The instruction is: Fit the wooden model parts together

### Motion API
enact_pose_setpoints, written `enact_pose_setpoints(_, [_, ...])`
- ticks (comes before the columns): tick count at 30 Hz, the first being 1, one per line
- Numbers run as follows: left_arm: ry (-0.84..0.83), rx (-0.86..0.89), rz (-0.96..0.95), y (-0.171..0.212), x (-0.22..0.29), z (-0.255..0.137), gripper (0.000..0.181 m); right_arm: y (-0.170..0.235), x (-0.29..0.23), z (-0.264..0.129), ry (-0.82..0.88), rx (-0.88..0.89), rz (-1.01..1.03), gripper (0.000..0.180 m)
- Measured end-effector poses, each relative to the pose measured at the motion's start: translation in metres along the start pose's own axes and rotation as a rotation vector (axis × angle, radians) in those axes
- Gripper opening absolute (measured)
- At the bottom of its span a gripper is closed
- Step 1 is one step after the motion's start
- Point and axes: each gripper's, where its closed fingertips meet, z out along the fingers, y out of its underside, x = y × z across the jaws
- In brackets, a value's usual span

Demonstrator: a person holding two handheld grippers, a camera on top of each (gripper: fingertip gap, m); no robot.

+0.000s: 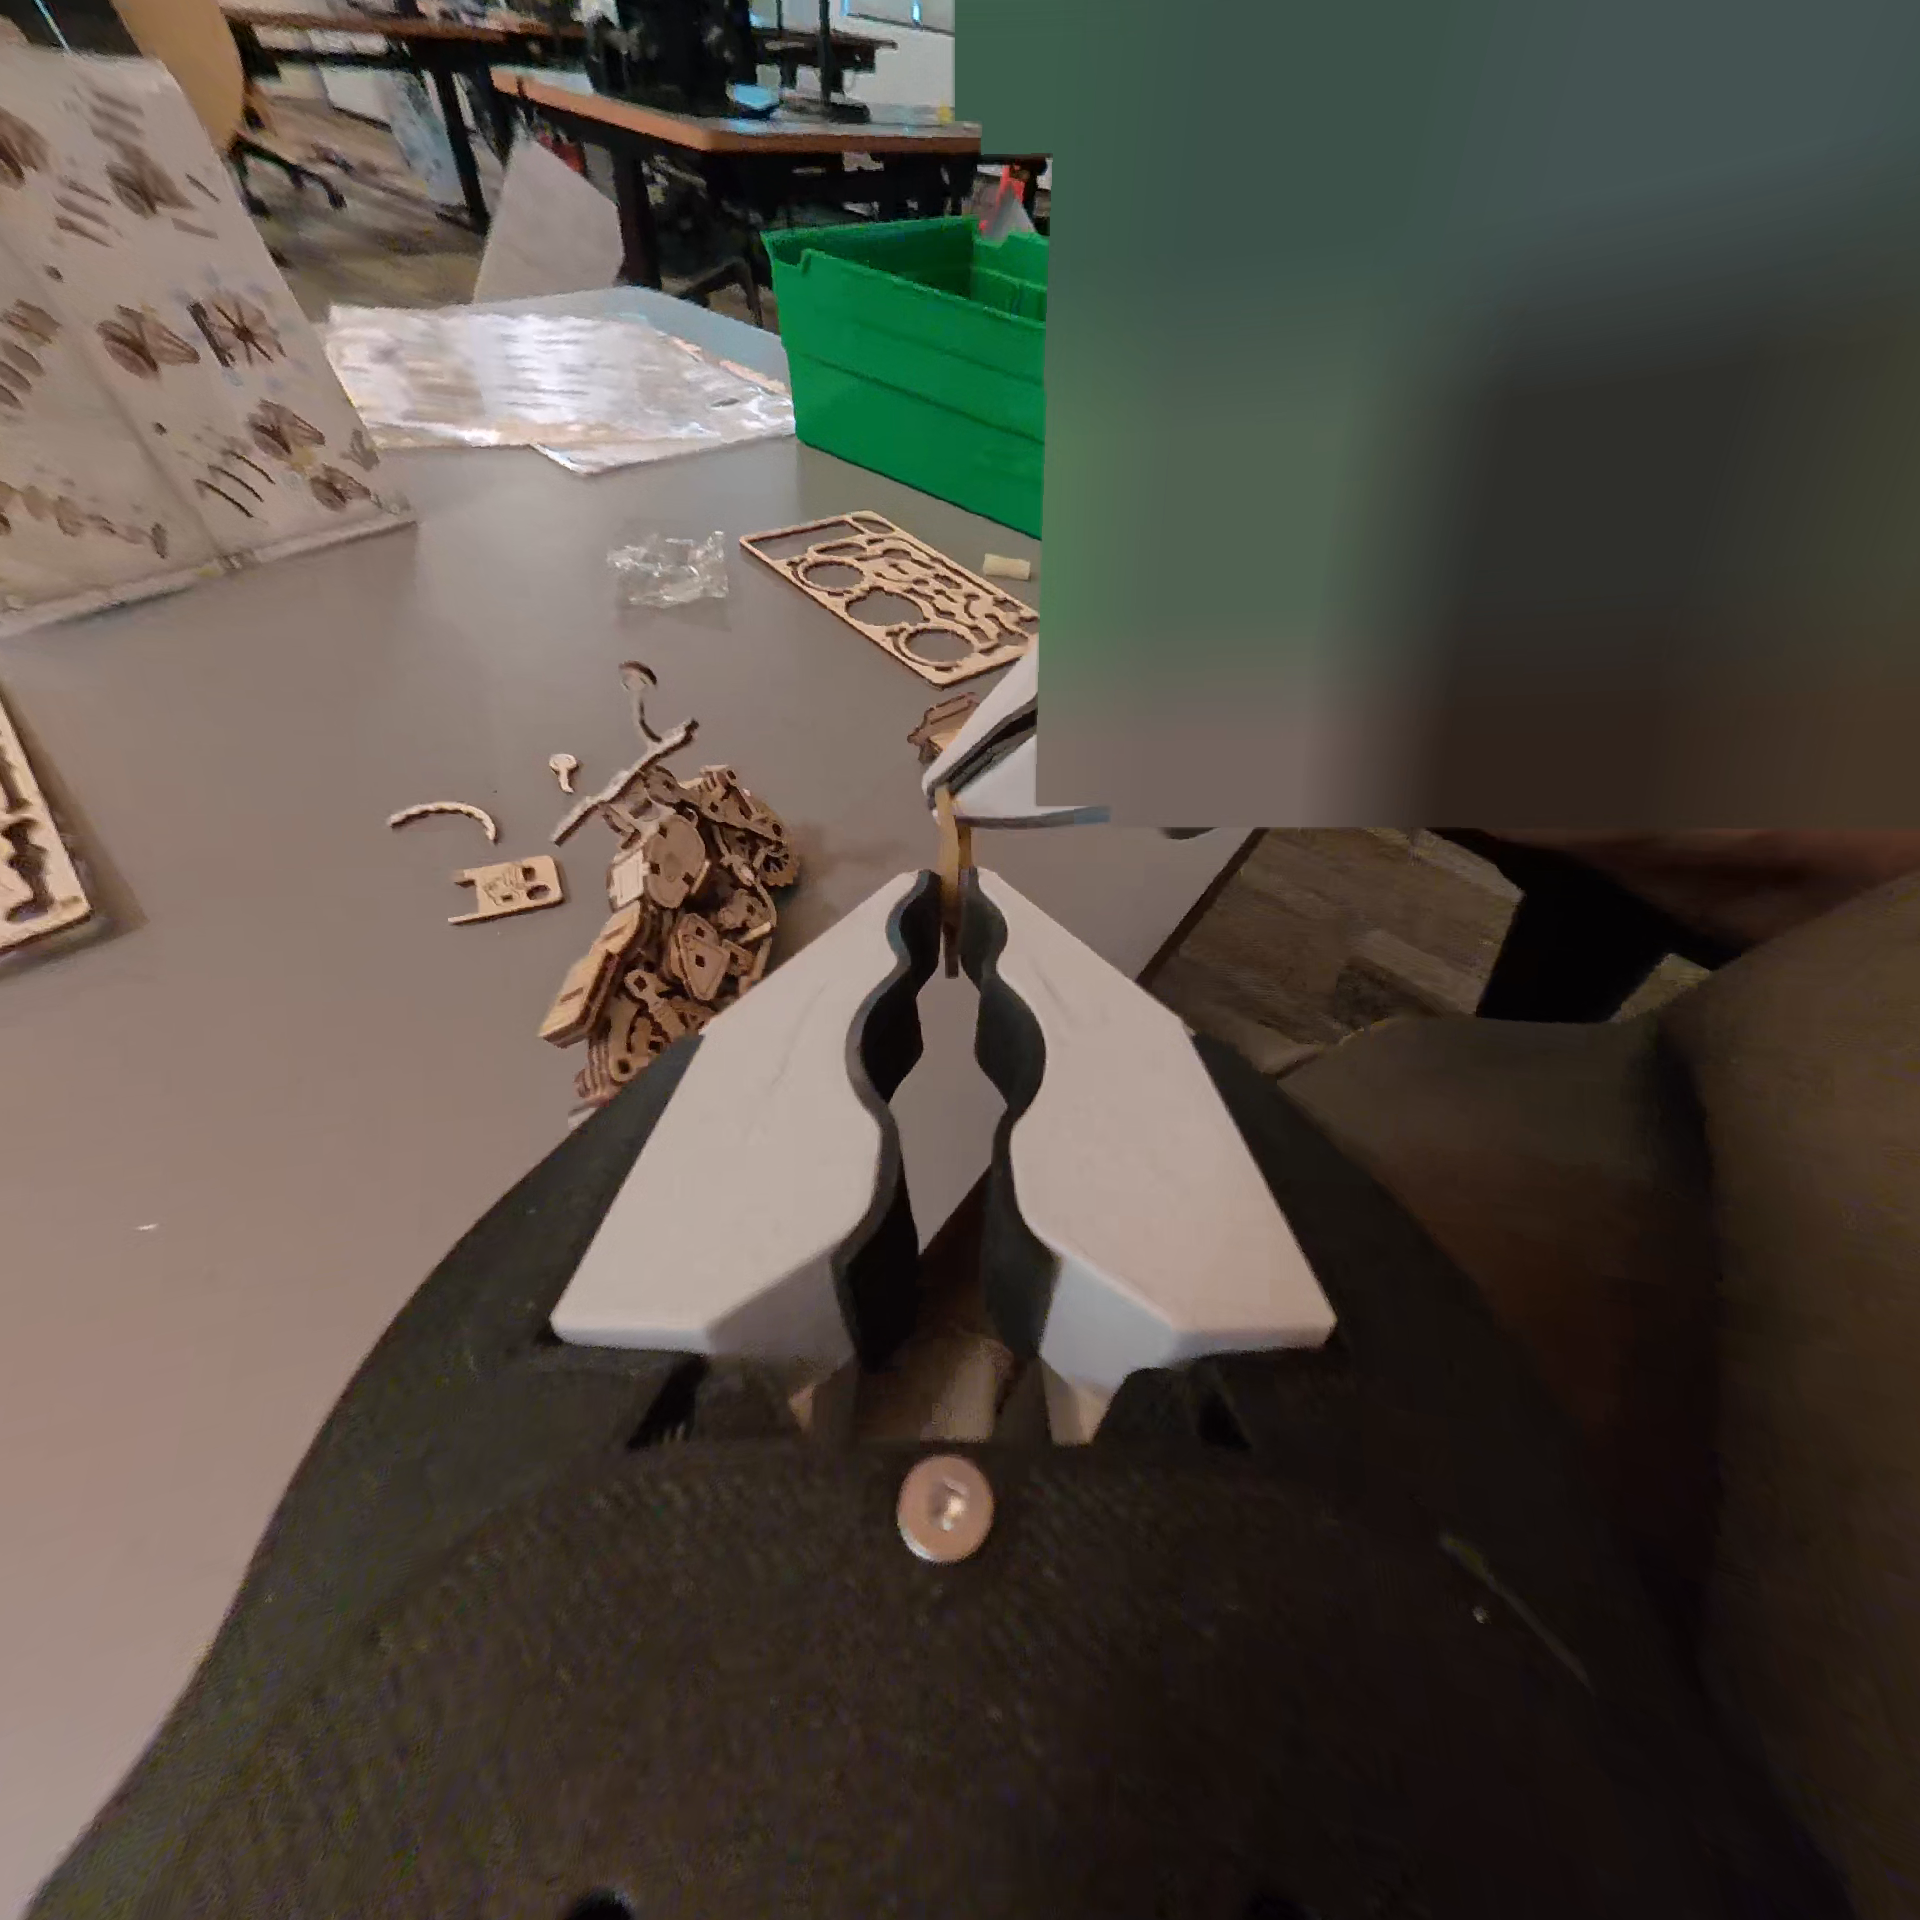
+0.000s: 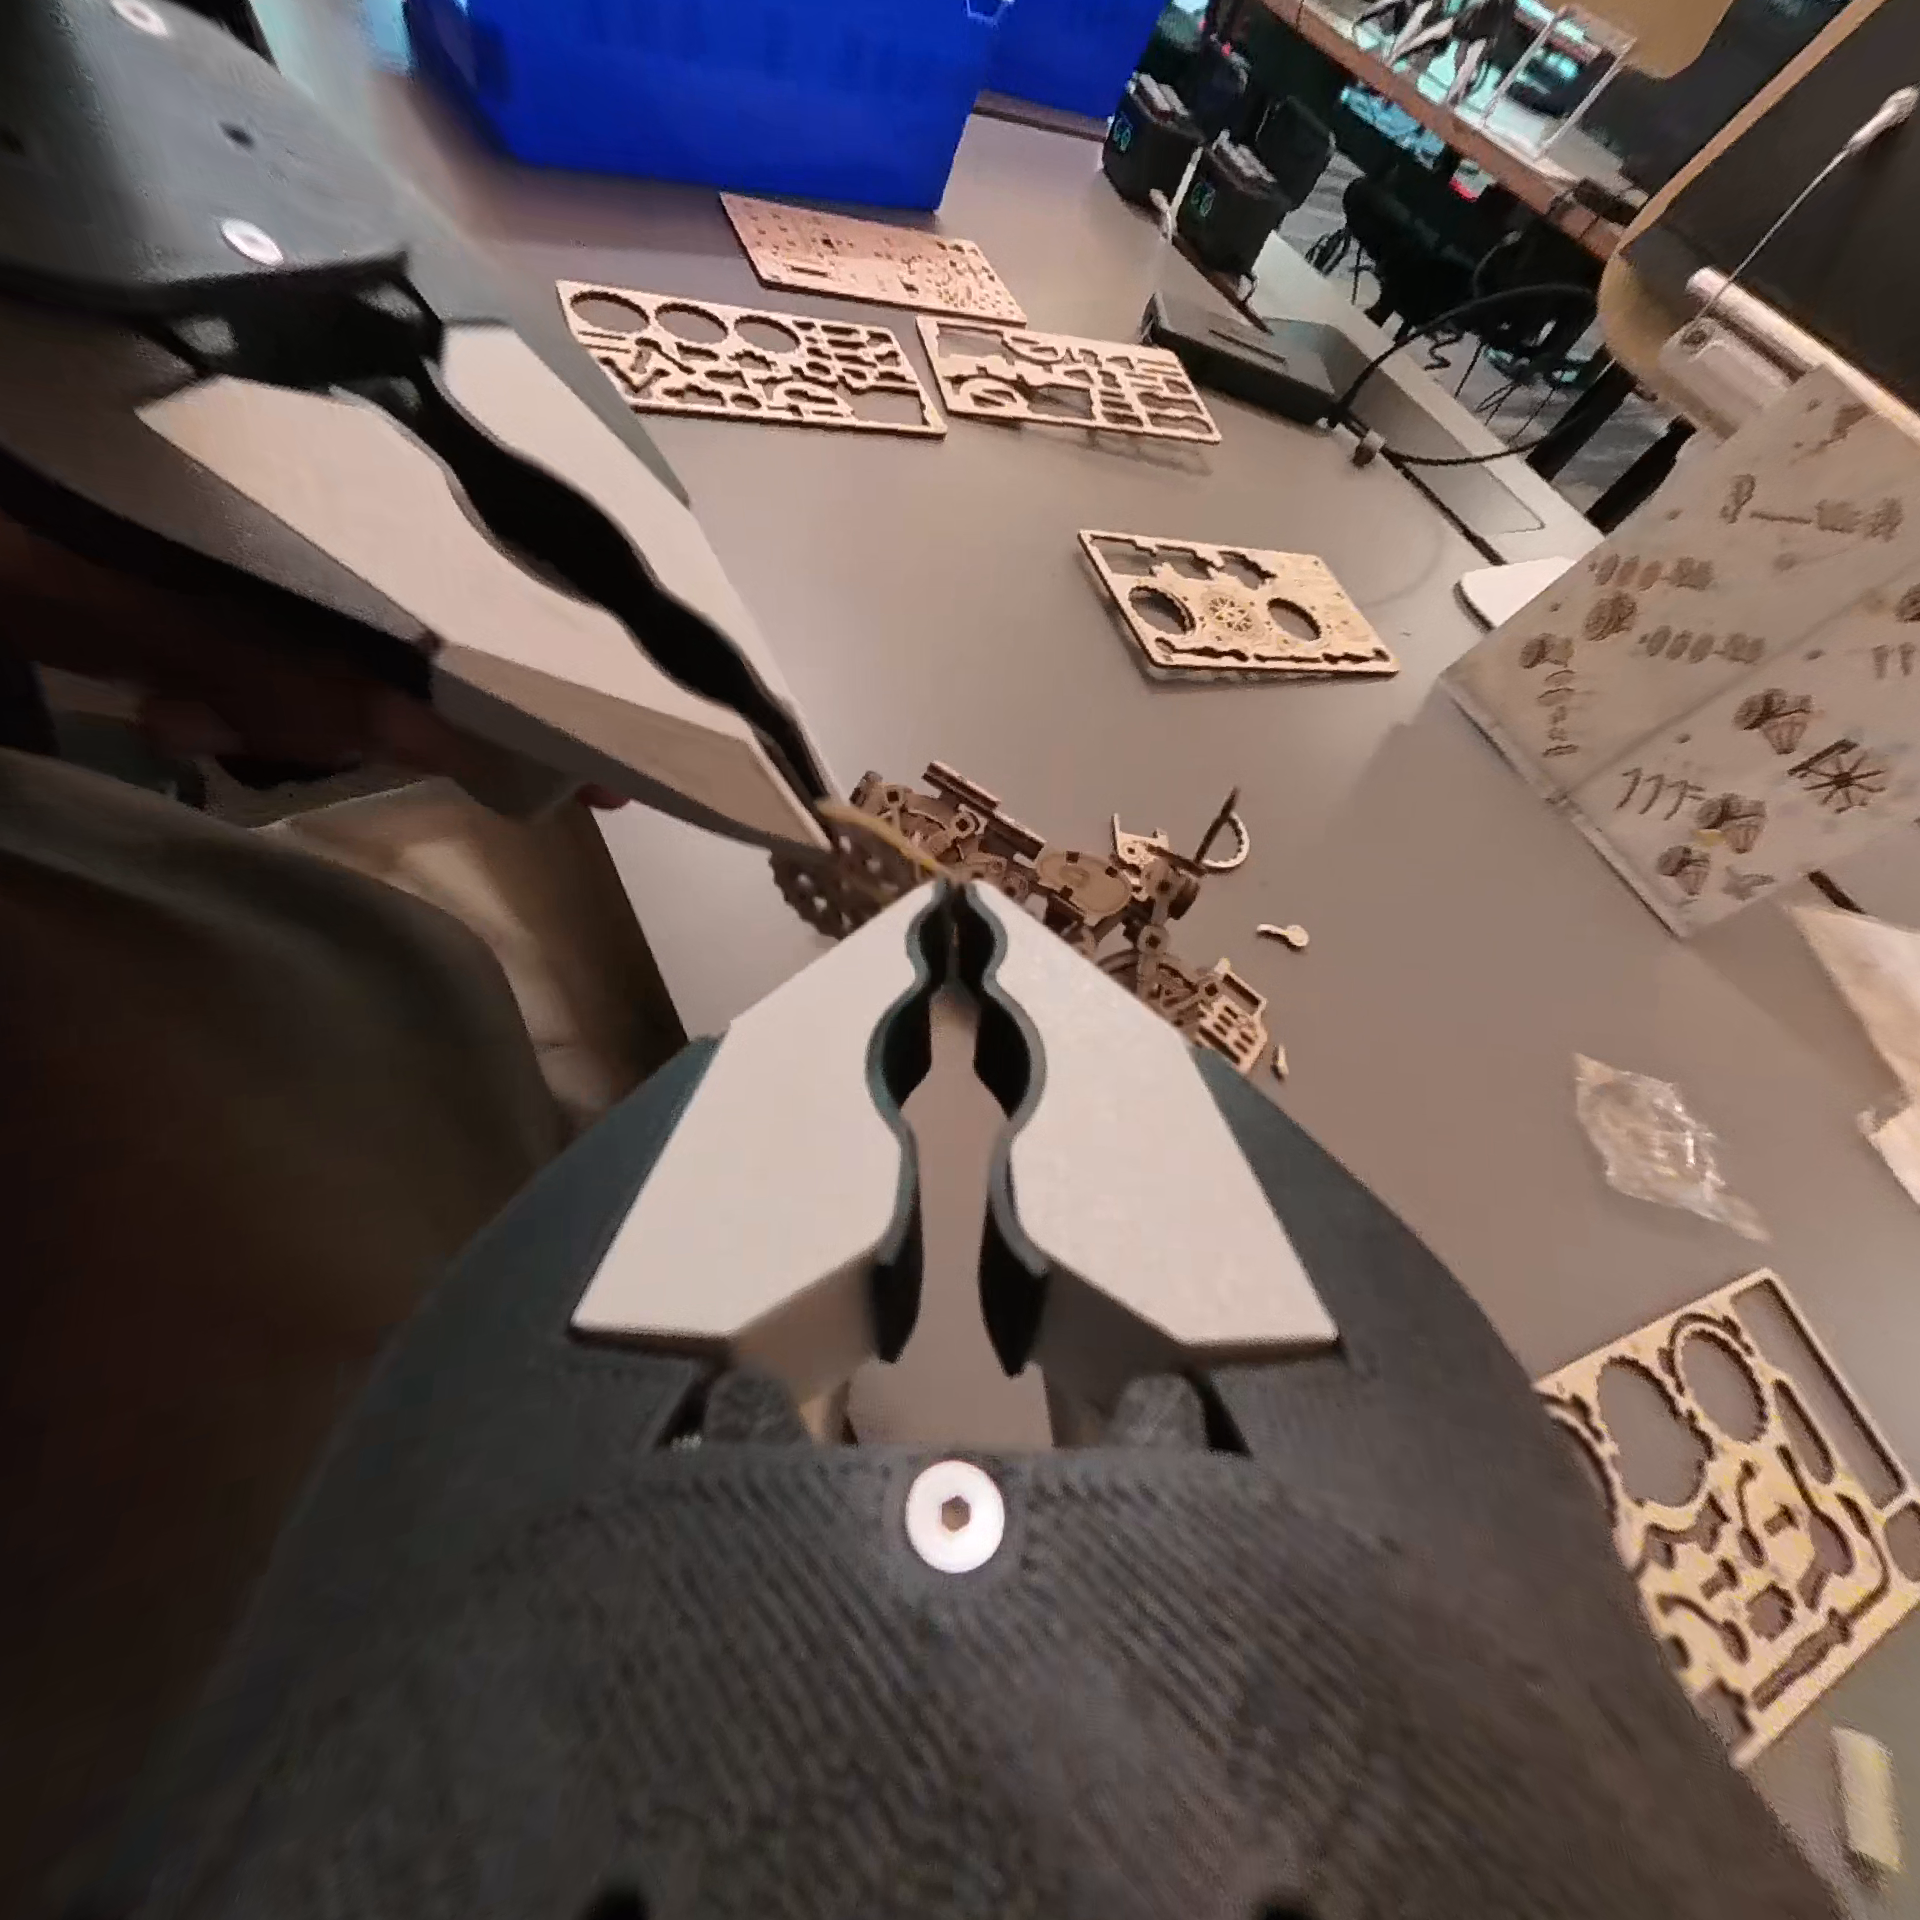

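At centre frame, above the counter [image 1: 260, 1039] edge, the left hand-held gripper [image 1: 948, 883] is clenched on a thin wooden model part [image 1: 950, 914], whose top the right hand-held gripper [image 2: 948, 889] also pinches. Judging by this shared grip, the parts are being pressed together: keep both tips aligned, push straight, and avoid twisting the thin wood.

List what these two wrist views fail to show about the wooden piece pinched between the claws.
- Left wrist view: the wooden piece appears edge-on, so its outline is unreadable.
- Left wrist view: a mosaic patch covers the right claw except its tips.
- Right wrist view: the piece is small and motion-blurred at the left claw.
- Whether it is one part or two: cannot tell.
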Motion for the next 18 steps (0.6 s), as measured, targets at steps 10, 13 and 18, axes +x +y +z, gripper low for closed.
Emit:
enact_pose_setpoints(10, [0.053, 0.121, -0.194, -0.018, -0.007, -0.007, 0.002, -0.002, 0.001, 0.000, -0.020, 0.010, 0.046, 0.001])
enact_pose_setpoints(13, [0.083, 0.165, -0.268, -0.022, -0.008, -0.008, 0.002, -0.002, -0.001, 0.001, -0.041, 0.027, 0.082, 0.001])
enact_pose_setpoints(18, [0.139, 0.217, -0.394, -0.027, -0.009, -0.009, 0.002, -0.005, -0.005, 0.001, -0.091, 0.062, 0.159, 0.001])
